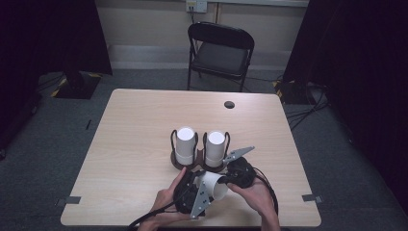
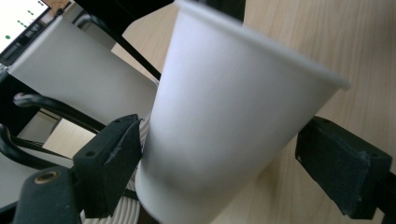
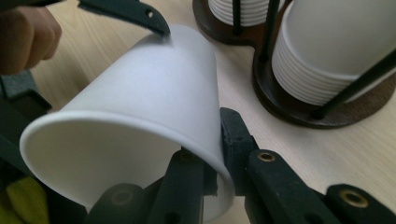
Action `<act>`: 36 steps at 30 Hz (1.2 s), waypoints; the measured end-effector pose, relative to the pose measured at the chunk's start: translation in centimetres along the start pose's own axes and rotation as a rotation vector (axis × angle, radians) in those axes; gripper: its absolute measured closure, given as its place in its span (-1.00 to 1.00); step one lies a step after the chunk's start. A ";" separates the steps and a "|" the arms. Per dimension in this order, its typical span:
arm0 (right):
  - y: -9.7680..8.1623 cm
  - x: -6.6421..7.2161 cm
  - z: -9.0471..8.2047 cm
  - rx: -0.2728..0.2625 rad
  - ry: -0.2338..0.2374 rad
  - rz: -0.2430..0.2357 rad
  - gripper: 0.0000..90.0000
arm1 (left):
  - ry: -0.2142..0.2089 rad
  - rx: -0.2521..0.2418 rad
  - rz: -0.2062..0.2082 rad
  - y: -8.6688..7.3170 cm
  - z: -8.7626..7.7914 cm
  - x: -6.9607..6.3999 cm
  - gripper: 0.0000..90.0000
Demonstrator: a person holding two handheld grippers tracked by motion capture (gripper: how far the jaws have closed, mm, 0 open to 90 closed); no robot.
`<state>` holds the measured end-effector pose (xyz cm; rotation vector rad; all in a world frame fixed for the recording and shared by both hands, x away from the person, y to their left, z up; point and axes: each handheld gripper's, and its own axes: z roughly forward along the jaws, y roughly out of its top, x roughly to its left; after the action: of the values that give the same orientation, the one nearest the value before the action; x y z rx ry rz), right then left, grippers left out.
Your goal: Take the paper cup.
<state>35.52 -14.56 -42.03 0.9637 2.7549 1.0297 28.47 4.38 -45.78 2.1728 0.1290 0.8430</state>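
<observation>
Pinching the paper cup point(image 3: 140, 107) rim, right jaws closed; left jaws straddle its body, ungripped.

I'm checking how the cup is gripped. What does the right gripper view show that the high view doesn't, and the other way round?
Right gripper view alone: the right gripper's jaws pinch the loose paper cup's rim wall, one jaw inside, one outside.

High view alone: the whole table, a folding chair behind it, and both of the person's hands.

Both: the tilted cup held between the two grippers, and the two cup stacks in their dark holder.
</observation>
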 end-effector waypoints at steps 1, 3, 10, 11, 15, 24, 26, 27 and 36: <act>0.1 0.0 0.0 0.004 0.002 -0.003 0.94 | 0.009 0.004 0.010 0.2 0.1 -0.1 -0.67; 0.3 0.2 0.1 0.006 0.006 -0.008 0.94 | 0.016 -0.002 0.013 0.4 0.2 -0.2 -0.66; 0.5 0.1 0.2 -0.010 0.025 0.011 0.95 | 0.029 -0.023 -0.002 0.8 0.5 -0.3 -0.66; 0.6 0.1 0.3 -0.015 0.027 0.017 0.95 | 0.028 -0.019 -0.004 0.8 0.5 -0.2 -0.66; 1.0 0.4 0.8 -0.008 0.049 0.018 0.98 | 0.035 -0.038 -0.002 1.1 0.6 -0.4 -0.61; 1.2 0.8 0.9 -0.024 0.051 0.027 0.99 | 0.036 -0.069 -0.044 1.1 0.6 0.1 -0.62; 1.4 0.9 1.0 -0.022 0.048 0.027 0.99 | 0.047 -0.058 -0.042 1.1 0.6 0.0 -0.61; 1.4 1.0 1.0 -0.019 0.039 0.027 0.99 | 0.044 -0.055 -0.043 1.0 0.6 0.0 -0.59; 1.3 1.0 1.0 -0.033 0.044 0.044 0.98 | 0.033 -0.069 -0.078 0.8 0.3 0.3 -0.54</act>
<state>35.72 -12.66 -41.82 1.0134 2.7537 1.1127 28.72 3.74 -45.25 2.0765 0.1978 0.8273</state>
